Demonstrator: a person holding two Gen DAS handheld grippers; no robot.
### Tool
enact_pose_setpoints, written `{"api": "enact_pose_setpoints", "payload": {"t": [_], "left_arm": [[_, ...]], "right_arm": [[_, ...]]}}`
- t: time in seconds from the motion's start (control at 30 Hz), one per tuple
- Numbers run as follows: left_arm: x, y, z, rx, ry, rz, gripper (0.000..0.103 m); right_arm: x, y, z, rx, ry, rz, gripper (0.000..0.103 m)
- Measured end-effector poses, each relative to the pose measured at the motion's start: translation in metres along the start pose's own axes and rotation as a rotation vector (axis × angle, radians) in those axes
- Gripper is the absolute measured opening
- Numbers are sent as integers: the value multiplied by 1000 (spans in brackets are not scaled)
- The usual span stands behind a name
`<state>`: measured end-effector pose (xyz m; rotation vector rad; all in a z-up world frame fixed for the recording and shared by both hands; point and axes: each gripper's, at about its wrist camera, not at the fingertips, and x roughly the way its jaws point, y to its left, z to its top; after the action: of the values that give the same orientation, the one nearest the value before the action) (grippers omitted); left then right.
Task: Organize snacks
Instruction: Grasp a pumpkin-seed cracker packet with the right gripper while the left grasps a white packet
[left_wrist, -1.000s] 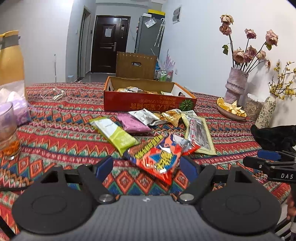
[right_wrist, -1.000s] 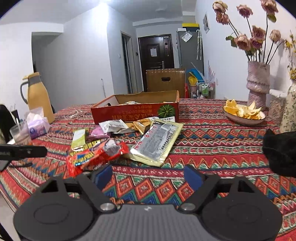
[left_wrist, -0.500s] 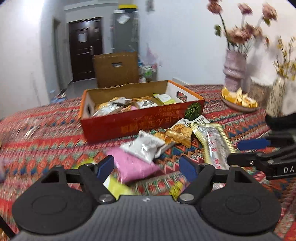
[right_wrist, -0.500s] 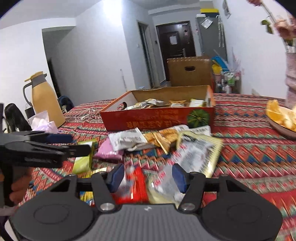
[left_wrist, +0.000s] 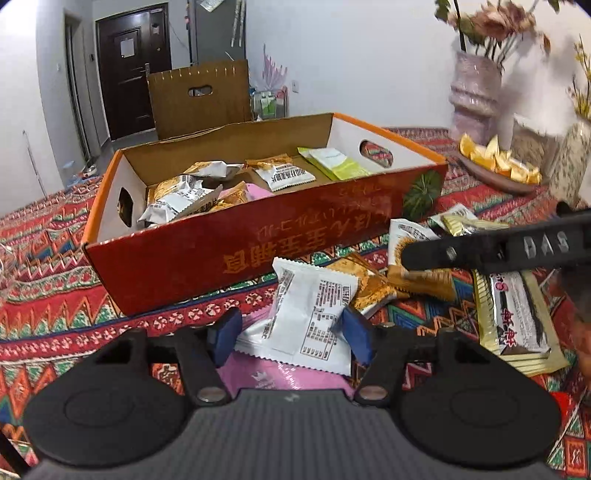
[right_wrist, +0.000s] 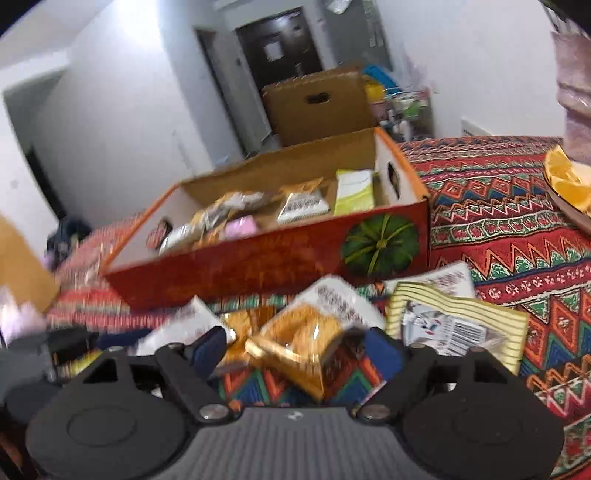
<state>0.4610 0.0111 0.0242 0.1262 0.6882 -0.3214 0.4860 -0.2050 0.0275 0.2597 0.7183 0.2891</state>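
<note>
Now left gripper (left_wrist: 291, 334) closing, white packet (left_wrist: 310, 314) between pads, atop one pink packet (left_wrist: 273, 373). Right gripper (right_wrist: 295, 350) opening over one gold packet (right_wrist: 299, 343), untouched. Ahead of both: one red box (left_wrist: 221, 254), several packets inside. One striped packet (right_wrist: 458, 325) right.

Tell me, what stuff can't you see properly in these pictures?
- Pink packet, left wrist view: mostly hidden under the white packet and the left gripper.
- Gold packet, right wrist view: print blurred by motion.
- Orange slices, right wrist view: cut off by the right edge.
</note>
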Motion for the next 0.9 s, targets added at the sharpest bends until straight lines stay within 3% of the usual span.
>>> {"api": "enact_pose_setpoints", "payload": {"t": [0.17, 0.3, 0.53, 0.6, 0.7, 0.9], "left_arm": [[-5, 5, 2, -31, -23, 22, 55], [-10, 11, 4, -69, -26, 35, 55], [-48, 18, 6, -133, -76, 66, 55], [-64, 15, 3, -150, -93, 69, 55], [-91, 6, -3, -170, -116, 74, 55], [-142, -21, -21, -219, -166, 78, 55]], "right_arm": [[22, 8, 3, 7, 5, -14, 77], [32, 22, -4, -86, 6, -67, 56], [14, 16, -18, -199, 29, -84, 52], [13, 19, -21, -250, 45, -96, 45], [0, 16, -26, -229, 49, -63, 39], [-67, 20, -35, -219, -71, 27, 39]]}}
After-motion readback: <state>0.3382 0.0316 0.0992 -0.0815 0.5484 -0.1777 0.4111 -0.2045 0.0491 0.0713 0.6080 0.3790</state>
